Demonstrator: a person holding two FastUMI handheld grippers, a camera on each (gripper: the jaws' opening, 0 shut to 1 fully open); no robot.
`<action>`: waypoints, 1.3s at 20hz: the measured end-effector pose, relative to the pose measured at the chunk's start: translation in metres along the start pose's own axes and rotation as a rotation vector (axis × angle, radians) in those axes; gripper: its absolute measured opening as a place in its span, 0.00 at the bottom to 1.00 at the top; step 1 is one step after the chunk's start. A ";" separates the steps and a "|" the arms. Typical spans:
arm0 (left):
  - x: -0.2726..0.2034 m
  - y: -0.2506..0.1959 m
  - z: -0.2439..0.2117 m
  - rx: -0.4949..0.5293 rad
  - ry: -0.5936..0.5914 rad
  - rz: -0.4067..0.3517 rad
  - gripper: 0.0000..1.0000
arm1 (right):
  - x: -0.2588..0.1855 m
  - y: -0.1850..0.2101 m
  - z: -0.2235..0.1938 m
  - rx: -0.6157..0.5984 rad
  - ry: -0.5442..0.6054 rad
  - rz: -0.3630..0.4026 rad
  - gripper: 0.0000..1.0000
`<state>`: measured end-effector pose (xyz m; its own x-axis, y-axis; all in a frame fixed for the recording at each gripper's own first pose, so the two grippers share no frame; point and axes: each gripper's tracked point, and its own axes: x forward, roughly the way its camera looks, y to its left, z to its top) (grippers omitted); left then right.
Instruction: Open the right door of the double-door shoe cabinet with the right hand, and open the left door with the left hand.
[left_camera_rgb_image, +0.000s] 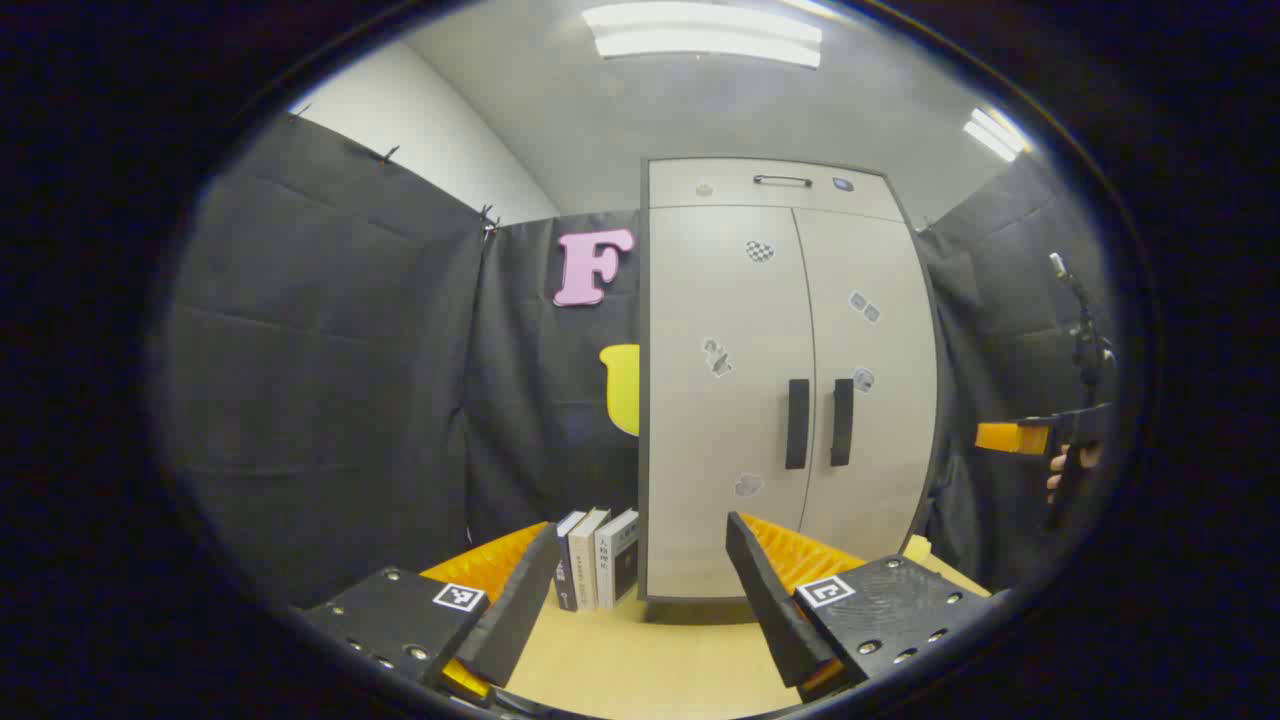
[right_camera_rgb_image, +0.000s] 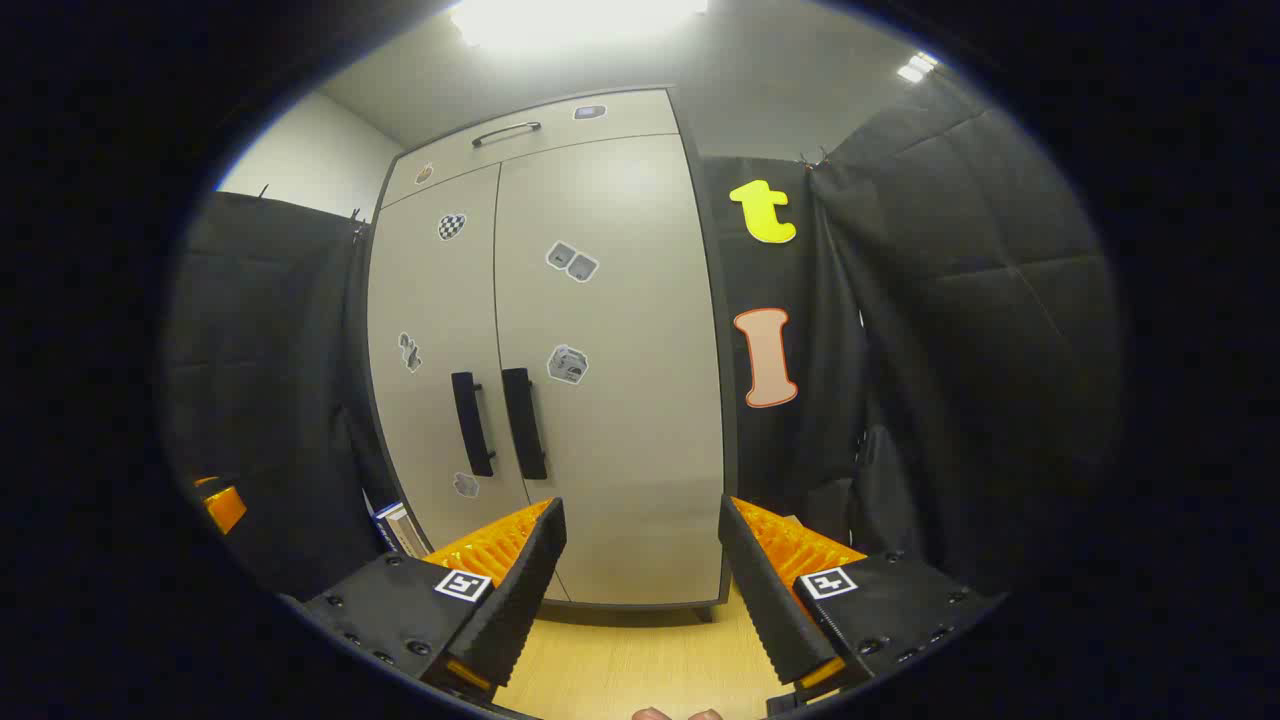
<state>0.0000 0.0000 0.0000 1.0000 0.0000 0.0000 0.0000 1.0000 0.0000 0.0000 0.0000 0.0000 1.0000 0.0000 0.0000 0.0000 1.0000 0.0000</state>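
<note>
- Straight ahead in both views stands the tall pale-grey double-door shoe cabinet (left_camera_rgb_image: 780, 380), both doors closed, on a light wooden tabletop (left_camera_rgb_image: 640, 660).
- Two black vertical bar handles sit side by side at the centre seam: the left door handle (left_camera_rgb_image: 797, 424) and the right door handle (right_camera_rgb_image: 524, 423).
- Left gripper (left_camera_rgb_image: 645, 560): fingers spread wide, holding nothing, well short of the cabinet.
- Right gripper (right_camera_rgb_image: 640, 545): likewise wide apart and empty, facing the right door (right_camera_rgb_image: 610, 360).
- Three upright books (left_camera_rgb_image: 597, 558) stand just left of the cabinet.

Pale shoe cabinet (left_camera_rgb_image: 770, 380) upright, both doors shut, w/ dark vertical handles (left_camera_rgb_image: 797, 423).
</note>
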 end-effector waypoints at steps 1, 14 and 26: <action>-0.001 -0.007 0.005 -0.015 -0.006 0.009 0.97 | 0.004 -0.003 0.000 -0.001 -0.005 0.017 0.96; 0.004 -0.051 -0.004 0.031 0.066 0.038 0.98 | 0.049 -0.023 -0.047 0.161 0.139 0.067 0.98; 0.030 -0.014 -0.029 0.034 0.093 0.008 0.99 | 0.069 0.029 0.006 0.071 0.028 0.049 0.98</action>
<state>0.0303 -0.0139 -0.0289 0.9956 0.0100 -0.0928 -0.0069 0.9994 0.0340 0.0692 0.0288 0.0057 0.9984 0.0495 -0.0258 -0.0476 0.9963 0.0716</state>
